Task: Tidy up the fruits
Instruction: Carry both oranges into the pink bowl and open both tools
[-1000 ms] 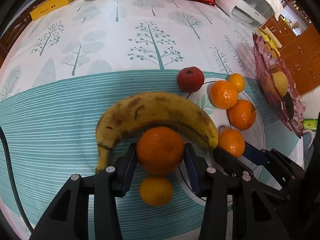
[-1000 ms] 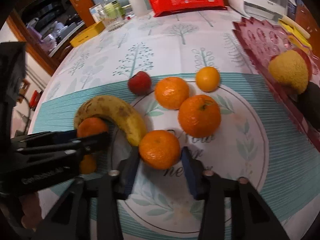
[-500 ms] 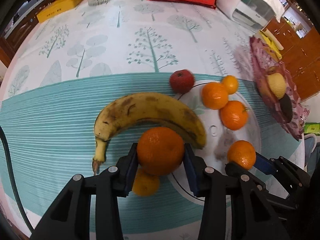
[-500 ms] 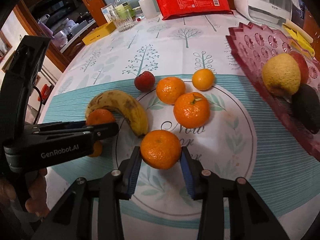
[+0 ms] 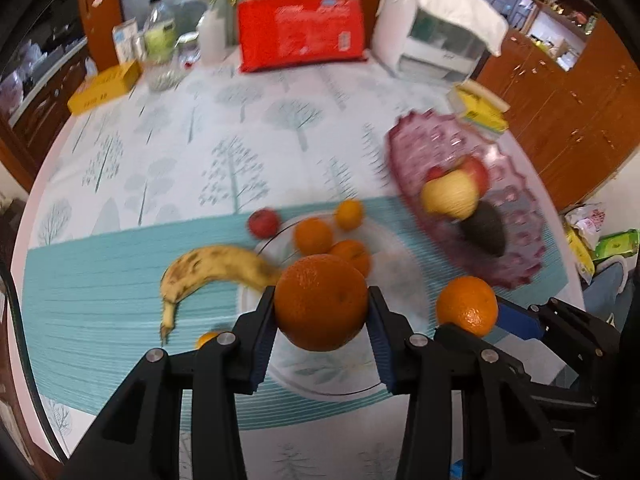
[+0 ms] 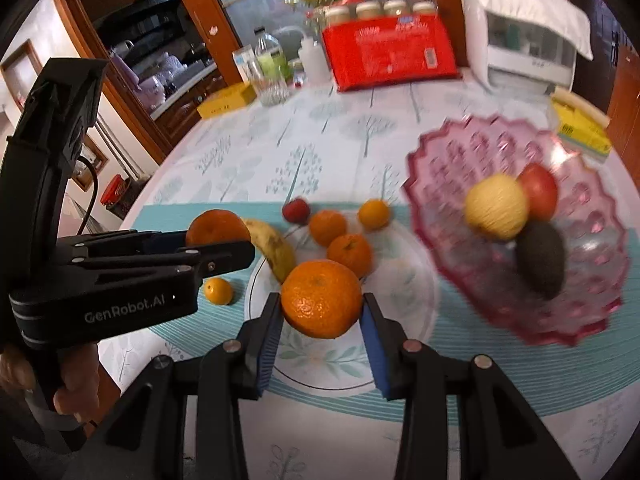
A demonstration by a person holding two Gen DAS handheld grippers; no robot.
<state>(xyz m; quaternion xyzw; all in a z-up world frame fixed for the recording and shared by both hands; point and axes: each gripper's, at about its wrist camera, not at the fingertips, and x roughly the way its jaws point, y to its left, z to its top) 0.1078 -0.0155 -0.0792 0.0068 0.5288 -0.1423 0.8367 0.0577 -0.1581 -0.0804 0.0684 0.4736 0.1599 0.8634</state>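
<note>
My left gripper (image 5: 322,316) is shut on a large orange (image 5: 321,302) and holds it above the table. My right gripper (image 6: 322,312) is shut on a second orange (image 6: 321,298), also lifted; that orange shows in the left wrist view (image 5: 467,306). The pink glass fruit bowl (image 6: 440,160) at the right holds a yellow fruit (image 6: 496,211), a red apple (image 6: 539,190) and an avocado (image 6: 541,258). A banana (image 5: 212,266), a red fruit (image 5: 263,222), three oranges (image 6: 327,227) and a small orange (image 6: 218,291) lie on the table.
A white round plate (image 6: 400,280) lies on a teal striped mat (image 5: 100,280). At the table's back stand a red bag (image 5: 300,36), a white appliance (image 5: 436,38), a yellow box (image 5: 104,86), bottles and a glass. Another yellow box (image 6: 580,128) sits behind the bowl.
Both grippers have lifted their oranges well above the table and pulled back. The bowl at the right is now fully in view.
</note>
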